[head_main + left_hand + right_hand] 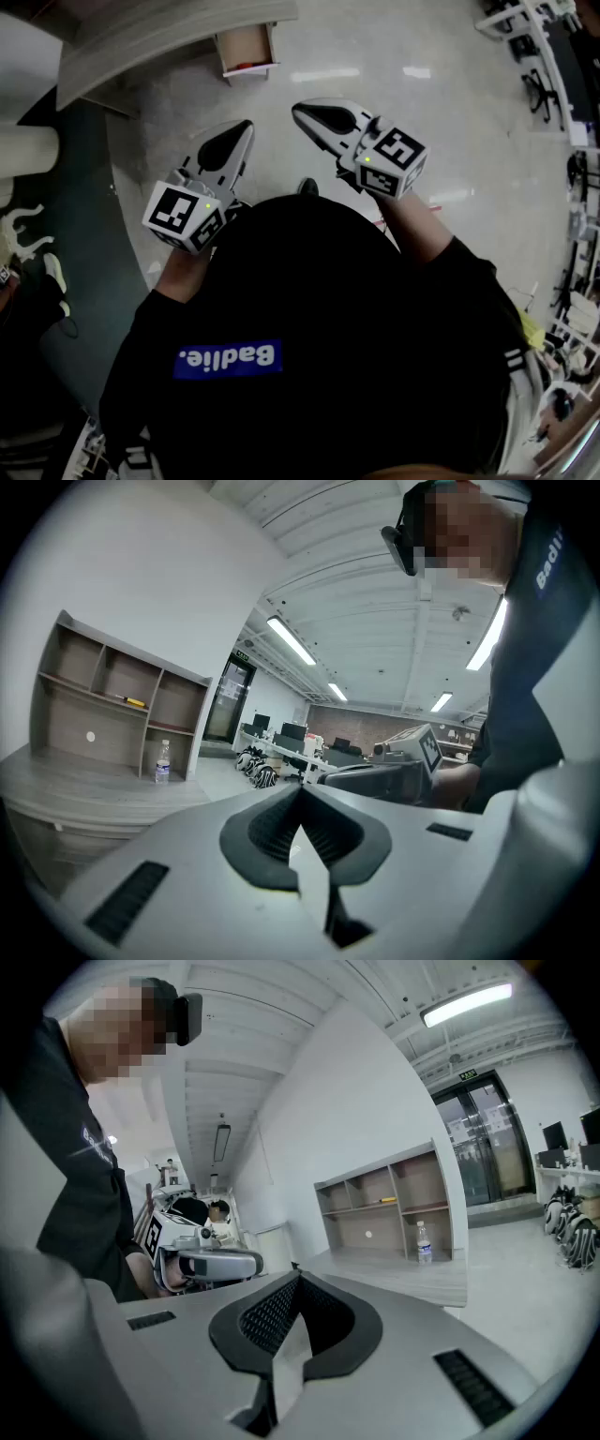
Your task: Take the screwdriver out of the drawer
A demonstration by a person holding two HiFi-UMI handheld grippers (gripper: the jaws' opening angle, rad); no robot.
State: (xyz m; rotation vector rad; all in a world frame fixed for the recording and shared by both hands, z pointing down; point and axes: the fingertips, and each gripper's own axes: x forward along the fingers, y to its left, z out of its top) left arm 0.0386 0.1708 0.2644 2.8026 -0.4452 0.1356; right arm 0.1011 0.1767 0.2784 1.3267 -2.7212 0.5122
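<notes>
Left gripper [240,134]: jaws together at the tips, nothing between them; smooth grey plastic shell, ribbed black pads.
Right gripper [312,113]: jaws likewise closed and empty; same build, marker cube toward the person.
Drawer [225,56]: small pale open-topped box, pulled out below the curved wood-grain desk [141,37], well ahead of both noses over the glossy floor [394,103].
Screwdriver: not clearly seen. A thin red streak [246,67] lies in the drawer by its near wall, probably the handle; too small to be sure.
Long axis: if that is the tool, it runs along the near wall, crosswise to the grippers' reach.
Bearing: the drawer lies straight ahead of the left nose and ahead-left of the right; the left looks better lined up, though both tips seem about equally near.
Next move, as I judge: carry one gripper forward and down, and part its jaws before it enters.
Elsewhere: open shelf unit [112,714] with a clear water bottle [162,761] and a small yellow item [134,702].
</notes>
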